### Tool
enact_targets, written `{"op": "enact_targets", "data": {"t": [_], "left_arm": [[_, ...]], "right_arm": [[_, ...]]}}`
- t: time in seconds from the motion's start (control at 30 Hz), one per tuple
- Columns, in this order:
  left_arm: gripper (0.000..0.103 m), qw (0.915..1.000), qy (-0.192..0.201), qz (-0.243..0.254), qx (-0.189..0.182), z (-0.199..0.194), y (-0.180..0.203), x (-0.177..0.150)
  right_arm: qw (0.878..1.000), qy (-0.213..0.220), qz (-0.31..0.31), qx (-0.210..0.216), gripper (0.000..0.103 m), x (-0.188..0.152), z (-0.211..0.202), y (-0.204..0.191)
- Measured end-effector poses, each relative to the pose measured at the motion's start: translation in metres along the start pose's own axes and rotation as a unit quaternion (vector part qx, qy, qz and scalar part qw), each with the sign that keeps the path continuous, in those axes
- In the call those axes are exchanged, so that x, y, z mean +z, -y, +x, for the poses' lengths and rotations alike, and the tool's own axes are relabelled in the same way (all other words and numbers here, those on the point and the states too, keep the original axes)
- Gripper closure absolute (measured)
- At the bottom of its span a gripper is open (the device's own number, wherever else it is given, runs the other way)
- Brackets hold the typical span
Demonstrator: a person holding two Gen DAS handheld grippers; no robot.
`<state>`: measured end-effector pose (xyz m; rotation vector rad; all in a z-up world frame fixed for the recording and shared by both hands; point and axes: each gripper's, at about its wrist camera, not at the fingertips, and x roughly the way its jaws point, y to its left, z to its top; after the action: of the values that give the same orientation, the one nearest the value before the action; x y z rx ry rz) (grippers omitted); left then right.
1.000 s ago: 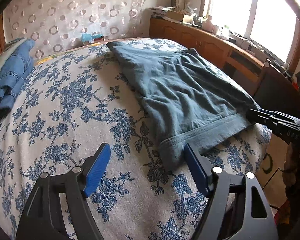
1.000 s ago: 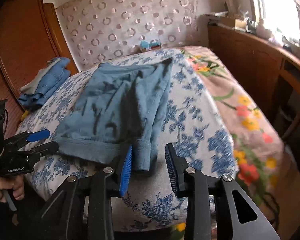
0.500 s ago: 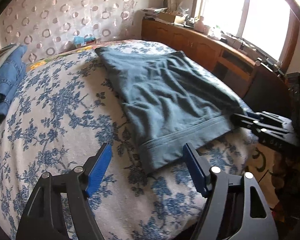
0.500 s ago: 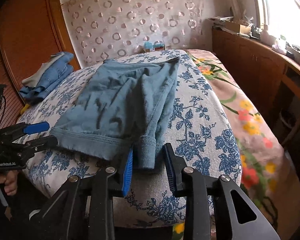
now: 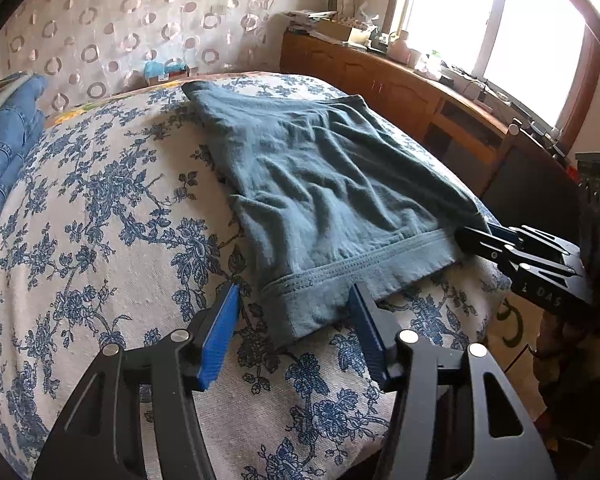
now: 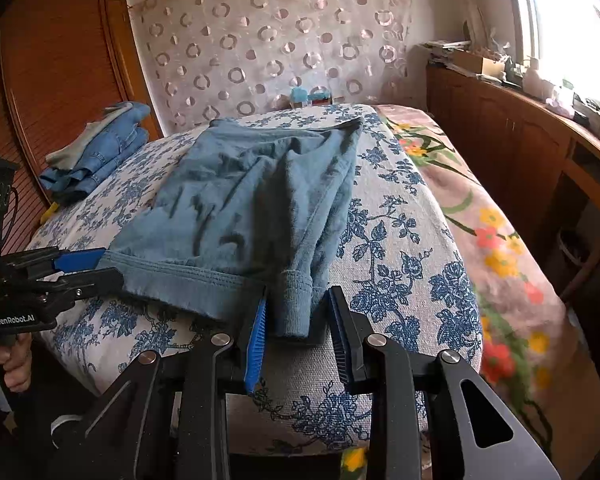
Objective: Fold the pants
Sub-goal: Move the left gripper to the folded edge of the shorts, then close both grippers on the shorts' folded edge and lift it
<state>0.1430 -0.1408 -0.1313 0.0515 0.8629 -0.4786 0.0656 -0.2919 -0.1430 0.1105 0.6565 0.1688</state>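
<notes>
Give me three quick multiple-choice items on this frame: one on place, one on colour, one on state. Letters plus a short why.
1. Where does the folded denim pile lie?
A. far left of the bed
B. on the cabinet
C. on the floor

2. What colour are the pants?
A. red
B. grey-blue
C. white

3. How does the pants' hem corner stand to the left gripper?
A. clamped flat
B. between unclosed pads
C. far away

Answers:
1. A, it sits by the headboard side.
2. B, plain grey-blue cloth.
3. B, the jaws are closing with gaps showing.

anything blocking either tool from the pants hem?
Nothing visible. The left tool is closing with the hem corner of the pants between its pads. The right tool straddles the other hem corner. Only the bedspread lies underneath.
</notes>
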Motion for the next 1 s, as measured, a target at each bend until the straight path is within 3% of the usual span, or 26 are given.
{"op": "enact_targets", "data": {"t": [0.27,0.33,0.43,0.6,0.73,1.0], "left_arm": [[0.045,0.9997,0.002,-0.008,-0.023,0.002,0.001,-0.001],[0.056,0.9997,0.003,-0.007,-0.023,0.002,0.002,-0.001],[0.06,0.9996,0.004,-0.012,-0.025,0.001,-0.001,-0.001],[0.077,0.9994,0.007,-0.016,-0.03,-0.003,-0.007,0.0],[0.079,0.9993,0.014,-0.014,-0.031,-0.008,-0.006,0.001],[0.08,0.9995,0.009,-0.016,-0.027,-0.004,-0.007,-0.001]], "right_arm": [[1.0,-0.006,-0.002,0.006,0.075,0.002,0.0,0.002],[1.0,-0.007,-0.002,0.006,0.075,0.002,0.0,0.002],[1.0,-0.008,-0.004,0.008,0.077,0.003,0.0,0.001],[1.0,-0.012,-0.003,0.017,0.082,0.005,0.0,0.002],[1.0,-0.012,-0.003,0.025,0.09,0.005,0.0,0.001],[1.0,-0.01,-0.006,0.023,0.09,0.005,0.0,-0.002]]}}
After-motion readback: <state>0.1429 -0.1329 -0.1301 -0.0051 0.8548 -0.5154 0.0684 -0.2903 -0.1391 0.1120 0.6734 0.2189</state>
